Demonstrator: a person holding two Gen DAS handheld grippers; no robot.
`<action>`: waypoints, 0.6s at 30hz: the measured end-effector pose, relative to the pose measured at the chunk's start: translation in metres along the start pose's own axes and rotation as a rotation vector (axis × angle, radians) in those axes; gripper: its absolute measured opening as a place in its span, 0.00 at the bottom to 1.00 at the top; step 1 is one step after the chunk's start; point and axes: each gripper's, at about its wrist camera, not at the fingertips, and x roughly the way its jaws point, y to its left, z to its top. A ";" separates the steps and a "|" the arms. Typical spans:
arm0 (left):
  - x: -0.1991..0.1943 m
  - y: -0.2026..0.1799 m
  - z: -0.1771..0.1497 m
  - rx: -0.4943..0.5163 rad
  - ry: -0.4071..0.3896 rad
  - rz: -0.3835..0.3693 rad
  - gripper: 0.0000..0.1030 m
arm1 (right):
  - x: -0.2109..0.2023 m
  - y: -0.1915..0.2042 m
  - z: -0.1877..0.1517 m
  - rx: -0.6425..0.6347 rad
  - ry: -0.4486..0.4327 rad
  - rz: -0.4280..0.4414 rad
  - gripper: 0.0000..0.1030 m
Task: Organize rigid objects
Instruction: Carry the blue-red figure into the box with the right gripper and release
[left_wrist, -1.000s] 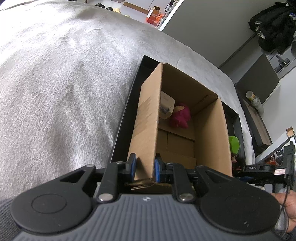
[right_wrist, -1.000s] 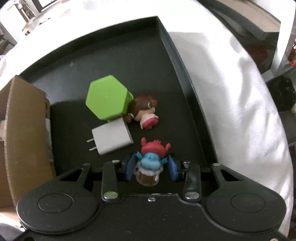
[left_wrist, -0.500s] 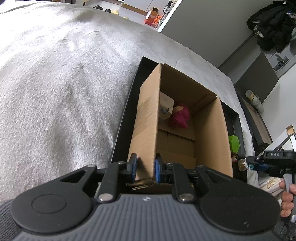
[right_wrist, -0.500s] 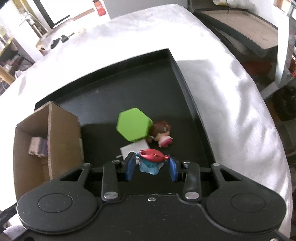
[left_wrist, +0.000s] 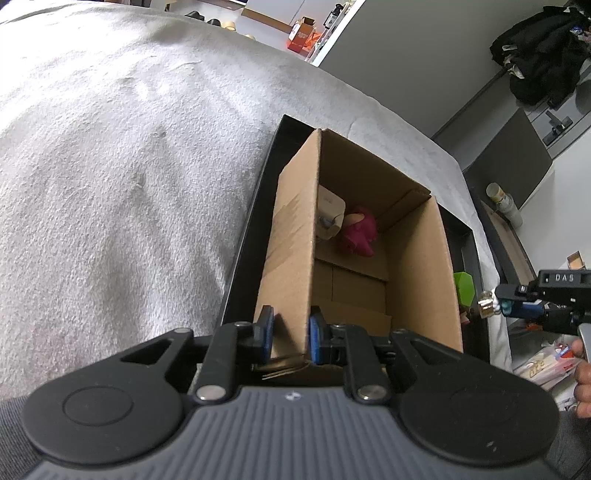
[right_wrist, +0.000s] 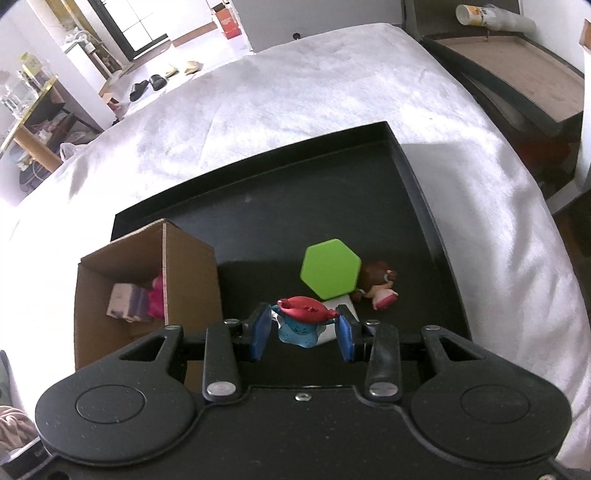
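Note:
My left gripper (left_wrist: 290, 334) is shut on the near corner wall of an open cardboard box (left_wrist: 291, 236) that stands in a black tray (left_wrist: 251, 221). Inside the box lie a magenta toy (left_wrist: 359, 232) and a pale small box (left_wrist: 328, 214). My right gripper (right_wrist: 302, 330) is shut on a small blue and red figurine (right_wrist: 301, 321) and holds it high above the tray (right_wrist: 295, 206), right of the box (right_wrist: 118, 295). It also shows in the left wrist view (left_wrist: 495, 304). Below lie a green hexagonal block (right_wrist: 330, 273), a white charger (right_wrist: 341, 308) and a brown-haired doll (right_wrist: 378, 288).
The tray rests on a white-grey blanket (right_wrist: 295, 92). A dark side table with a cup (right_wrist: 491, 16) stands at the far right. Shoes and shelves are on the floor far behind.
My right gripper has risen well above the tray with the figurine in it and drawn back. My left gripper has kept its hold on the box wall.

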 end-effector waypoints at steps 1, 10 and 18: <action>0.000 0.000 0.000 -0.001 0.000 -0.003 0.18 | -0.001 0.003 0.001 -0.003 -0.002 0.001 0.36; 0.000 0.004 0.000 -0.008 0.000 -0.025 0.18 | -0.007 0.037 0.011 -0.044 -0.020 0.017 0.37; 0.000 0.005 0.000 -0.004 -0.001 -0.034 0.18 | -0.016 0.069 0.023 -0.084 -0.049 0.035 0.37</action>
